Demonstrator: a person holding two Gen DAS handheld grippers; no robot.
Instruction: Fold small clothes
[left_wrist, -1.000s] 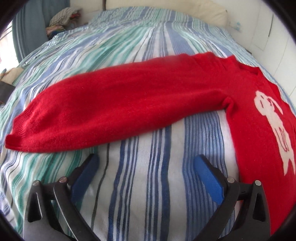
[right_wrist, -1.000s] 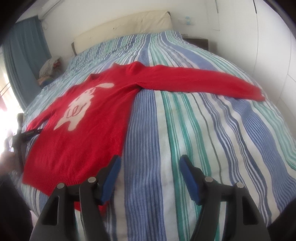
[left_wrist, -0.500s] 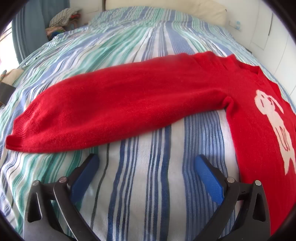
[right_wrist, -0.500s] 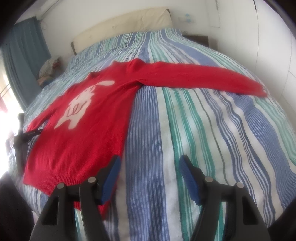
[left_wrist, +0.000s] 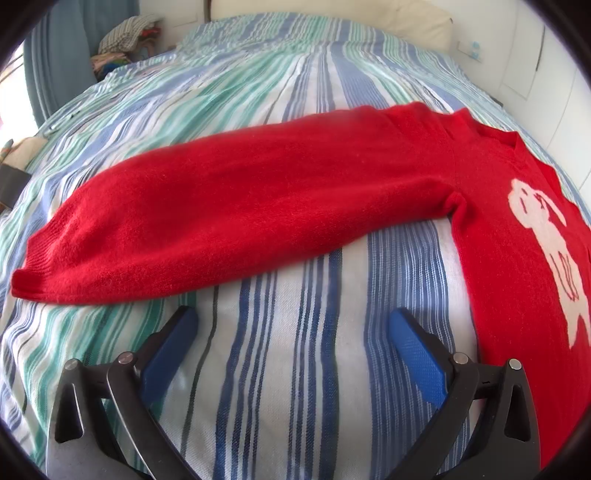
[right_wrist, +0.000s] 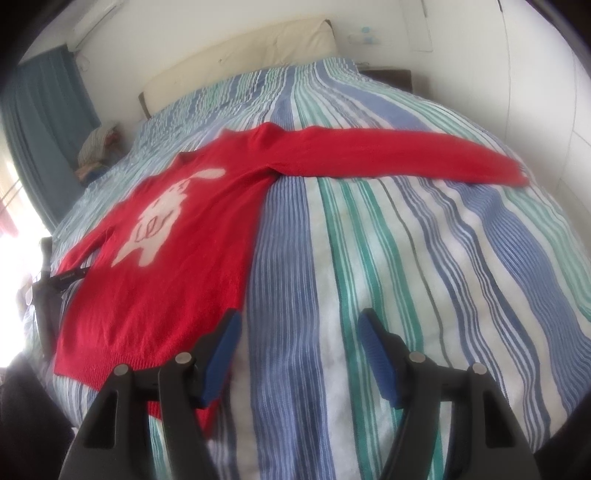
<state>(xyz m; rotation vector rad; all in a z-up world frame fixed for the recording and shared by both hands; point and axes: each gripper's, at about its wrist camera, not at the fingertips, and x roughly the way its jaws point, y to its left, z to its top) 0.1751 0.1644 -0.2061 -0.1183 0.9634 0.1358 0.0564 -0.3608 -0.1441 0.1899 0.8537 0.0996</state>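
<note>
The red knitted sweater with a white animal motif lies flat on the striped bed, beyond both grippers' spread, empty blue fingers, left gripper and right gripper.

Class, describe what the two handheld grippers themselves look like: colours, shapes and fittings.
The left gripper and the right gripper look alike: black plastic arms with triangular cut-outs, round silver pivot bolts, and flat blue textured finger pads. No cables, sleeves or hands show.

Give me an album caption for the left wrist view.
Open left gripper hovers over a striped bedspread, facing a red sweater laid flat.
</note>
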